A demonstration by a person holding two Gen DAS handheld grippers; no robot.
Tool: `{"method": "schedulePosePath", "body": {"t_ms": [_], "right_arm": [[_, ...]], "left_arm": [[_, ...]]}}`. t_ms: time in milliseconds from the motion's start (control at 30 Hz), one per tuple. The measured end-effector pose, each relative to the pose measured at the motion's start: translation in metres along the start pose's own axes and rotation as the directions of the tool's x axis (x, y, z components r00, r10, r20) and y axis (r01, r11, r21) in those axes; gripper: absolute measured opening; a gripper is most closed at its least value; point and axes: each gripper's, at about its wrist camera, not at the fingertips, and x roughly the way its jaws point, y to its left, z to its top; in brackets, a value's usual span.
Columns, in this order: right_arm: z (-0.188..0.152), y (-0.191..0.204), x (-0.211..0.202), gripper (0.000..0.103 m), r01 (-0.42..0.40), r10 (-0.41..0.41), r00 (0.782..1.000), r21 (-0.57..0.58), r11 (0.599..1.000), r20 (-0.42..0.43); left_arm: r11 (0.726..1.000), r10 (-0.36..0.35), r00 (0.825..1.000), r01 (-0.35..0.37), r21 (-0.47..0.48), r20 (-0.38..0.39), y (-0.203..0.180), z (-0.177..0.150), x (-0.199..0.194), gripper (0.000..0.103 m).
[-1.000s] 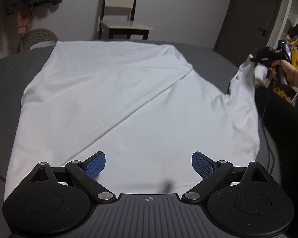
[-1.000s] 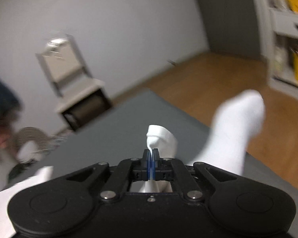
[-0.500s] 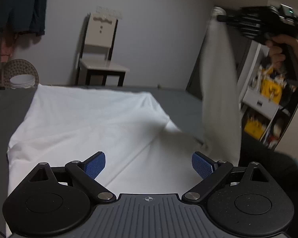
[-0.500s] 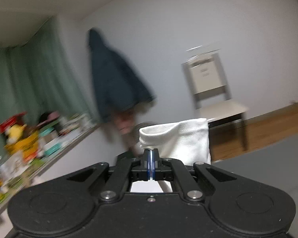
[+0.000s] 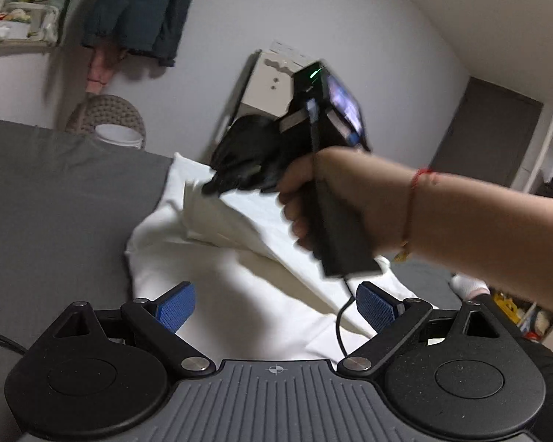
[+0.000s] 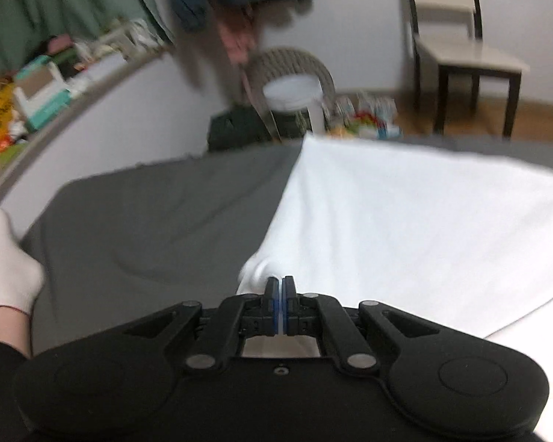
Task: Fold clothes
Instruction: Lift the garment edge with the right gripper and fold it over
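No legible text, label, brand or number anywhere; far left shelf packaging (image 6: 40, 84) too blurred to read.

Left wrist: low over bed (image 5: 55, 199), facing wall, chair. Right wrist: close above shirt (image 6: 405, 213), facing same wall. Shared: shirt, bed, chair (image 6: 461, 48).

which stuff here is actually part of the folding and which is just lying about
Part of the job:
- white garment, spread on the grey bed
- right claw, shut on a fold of the garment
- left claw, open, holding nothing

Just lying about:
- chair
- dark jacket hanging on the wall
- wicker basket
- cluttered shelf
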Motion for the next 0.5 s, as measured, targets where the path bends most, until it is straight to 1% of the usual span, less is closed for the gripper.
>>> {"method": "schedulePosePath", "body": {"t_ms": [33,67,100,167,233,267,300,333,433,467,500], "right_arm": [[0.000,0.004,-0.001,0.003,-0.021,0.021,1.000,0.001,1.000,0.009],[0.001,0.006,-0.007,0.003,-0.033,0.034,0.999,-0.007,0.999,0.036],[0.001,0.004,-0.019,0.003,-0.046,0.046,0.996,-0.005,0.999,0.077],[0.006,-0.010,-0.050,0.002,-0.095,0.087,0.980,0.041,0.995,0.179],[0.002,-0.028,-0.085,0.002,-0.126,0.092,0.950,0.096,0.987,0.299],[0.001,-0.034,-0.103,0.002,-0.123,0.073,0.928,0.115,0.986,0.365],[0.001,-0.039,-0.114,0.003,-0.107,0.049,0.909,0.119,0.987,0.414],[0.001,-0.036,-0.111,0.003,-0.088,0.040,0.911,0.100,0.991,0.409],[0.002,-0.021,-0.094,0.003,-0.030,0.018,0.931,0.027,0.999,0.364],[0.002,-0.012,-0.078,0.004,-0.034,0.031,0.951,0.004,0.999,0.308],[-0.001,-0.004,-0.056,0.007,-0.056,0.057,0.973,-0.012,0.998,0.223]], "left_arm": [[1.000,0.005,1.000,-0.005,-0.007,-0.002,0.002,0.001,0.002,0.094],[1.000,0.011,1.000,-0.011,-0.014,-0.004,0.003,0.003,0.003,0.094],[1.000,0.011,1.000,-0.011,-0.022,-0.005,0.004,0.003,0.004,0.094],[0.999,0.012,1.000,-0.012,-0.039,-0.007,0.004,0.002,0.006,0.094],[0.998,0.017,1.000,-0.018,-0.058,-0.013,0.004,0.002,0.008,0.094],[0.998,0.020,1.000,-0.021,-0.067,-0.016,0.004,0.001,0.009,0.094],[0.997,0.021,1.000,-0.022,-0.074,-0.014,0.004,0.001,0.009,0.094],[0.997,0.021,1.000,-0.022,-0.080,-0.011,0.003,0.000,0.009,0.094],[0.996,0.025,1.000,-0.025,-0.087,0.000,0.004,-0.003,0.005,0.094],[0.996,0.031,1.000,-0.031,-0.084,-0.002,0.006,-0.004,0.005,0.094],[0.996,0.040,0.999,-0.040,-0.080,-0.007,0.007,-0.005,0.006,0.094]]}}
